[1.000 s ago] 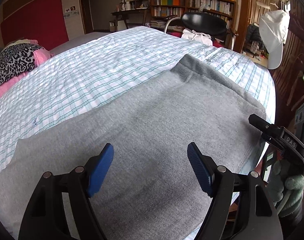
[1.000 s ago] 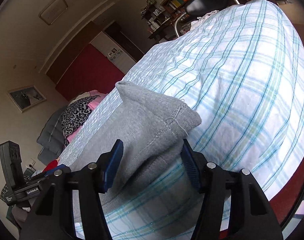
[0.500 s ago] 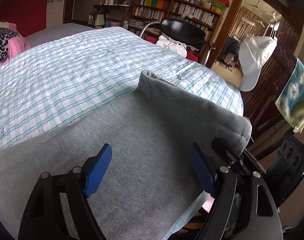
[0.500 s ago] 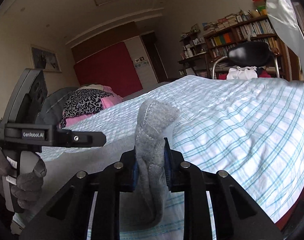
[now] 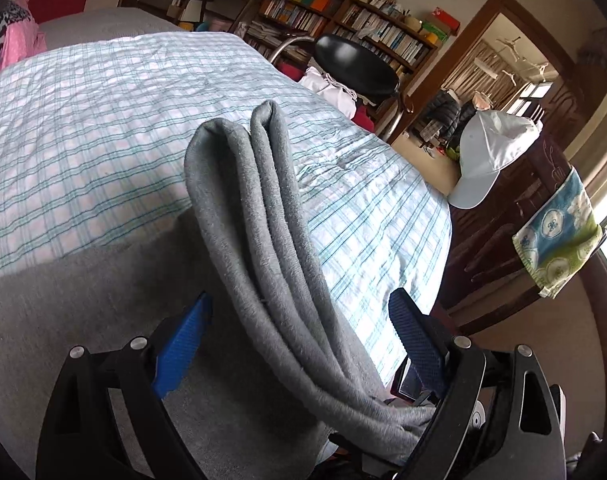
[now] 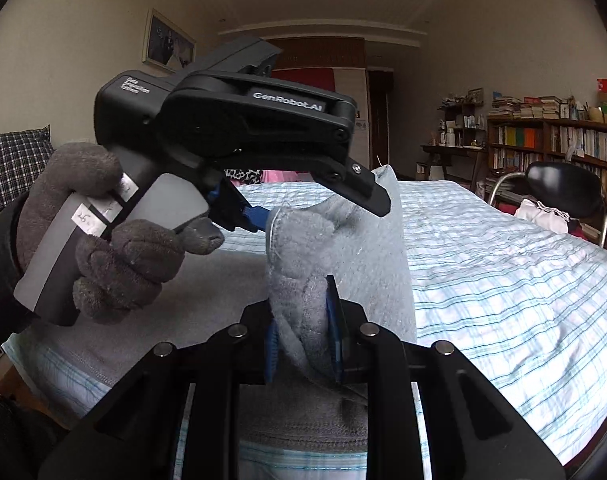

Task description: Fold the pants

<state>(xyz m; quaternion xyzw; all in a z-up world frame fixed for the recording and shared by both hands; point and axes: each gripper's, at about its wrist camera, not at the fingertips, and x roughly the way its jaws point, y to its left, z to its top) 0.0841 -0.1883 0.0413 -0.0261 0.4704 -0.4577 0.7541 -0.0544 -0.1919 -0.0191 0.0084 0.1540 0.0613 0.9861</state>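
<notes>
Grey sweatpants (image 5: 83, 304) lie on a bed with a blue-checked cover (image 5: 103, 128). My right gripper (image 6: 303, 332) is shut on the pants' end (image 6: 303, 292) and holds it up off the bed. That lifted edge (image 5: 263, 216) stands as a doubled fold between the fingers of my left gripper (image 5: 299, 332), which is open around it. In the right wrist view the left gripper (image 6: 287, 204), held by a grey-gloved hand (image 6: 115, 240), hovers just beyond the lifted fold (image 6: 367, 240).
A black office chair (image 5: 355, 64) and bookshelves (image 5: 335, 12) stand past the bed's far side. A white cap (image 5: 491, 156) and a patterned towel (image 5: 555, 236) hang on dark wooden furniture to the right. Pink and leopard-print bedding (image 5: 7, 40) lies at the far left.
My right gripper closed on the pants' end and lifted it. The raised fold has come in between my open left fingers, and the left gripper has moved close in front of the right one.
</notes>
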